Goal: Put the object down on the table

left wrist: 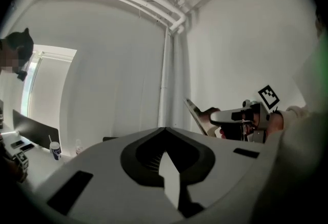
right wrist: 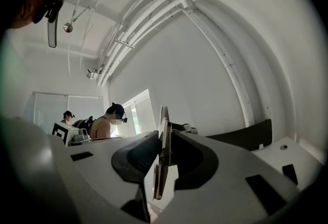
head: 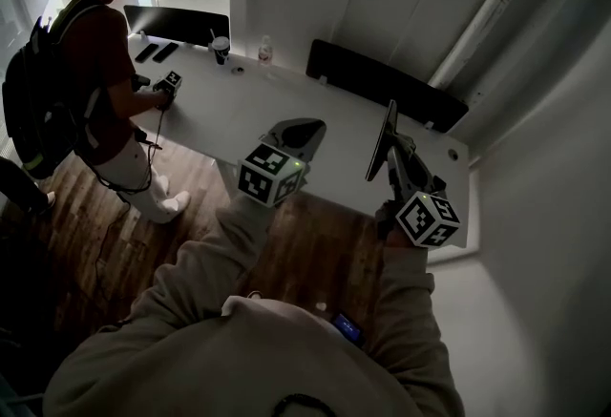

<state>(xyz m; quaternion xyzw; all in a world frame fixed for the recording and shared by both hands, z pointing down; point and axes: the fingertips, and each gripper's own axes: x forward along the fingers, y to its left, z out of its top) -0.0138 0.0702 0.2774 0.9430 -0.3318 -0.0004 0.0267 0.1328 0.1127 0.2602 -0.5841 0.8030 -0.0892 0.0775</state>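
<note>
My right gripper (head: 393, 156) is shut on a thin flat dark board (head: 384, 140) and holds it upright, edge-on, above the right end of the white table (head: 239, 105). In the right gripper view the board (right wrist: 163, 161) stands clamped between the jaws of the right gripper (right wrist: 164, 135), a ridged strip along its edge. My left gripper (head: 304, 129) hovers over the table's near edge. Its jaws meet at the tip and hold nothing (left wrist: 165, 129). The left gripper view also shows the right gripper (left wrist: 241, 115) with the board (left wrist: 196, 115) slanting up from it.
Another person (head: 95, 72) stands at the table's left end with a gripper (head: 170, 83) on it. At the far edge are a monitor (head: 177, 24), a cup (head: 221, 48), a bottle (head: 265, 51) and a dark panel (head: 382, 81). Wooden floor (head: 124, 234) lies below.
</note>
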